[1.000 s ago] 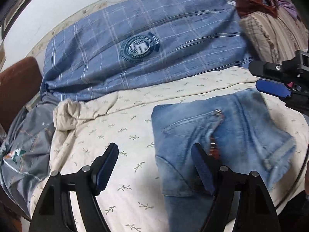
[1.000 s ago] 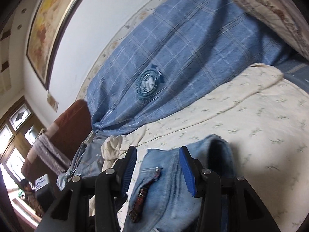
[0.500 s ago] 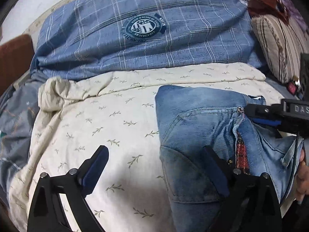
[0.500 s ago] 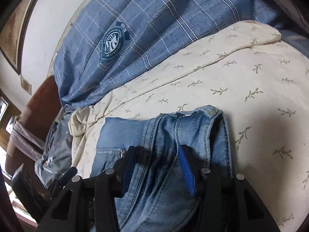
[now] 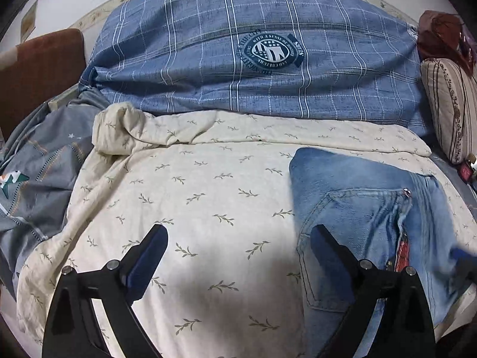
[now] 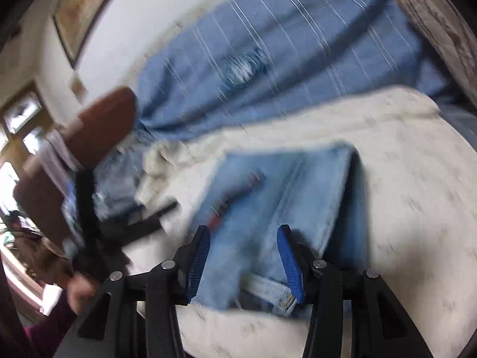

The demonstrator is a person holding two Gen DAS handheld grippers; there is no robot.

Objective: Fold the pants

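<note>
Finishing fold: left gripper (image 5: 238,256) wide apart and empty, right gripper (image 6: 243,253) parted astride the jeans (image 6: 286,197), unclamped; back both off without snagging denim.

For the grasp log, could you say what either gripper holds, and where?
Nothing: the left gripper, jaws just opening, is empty; the right gripper hangs open over the folded jeans, not pinching them.

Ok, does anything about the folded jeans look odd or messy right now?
Mostly tidy. On the folded jeans the zipper gapes, showing red plaid lining, and a frayed hem pokes out nearest the right gripper.
</note>
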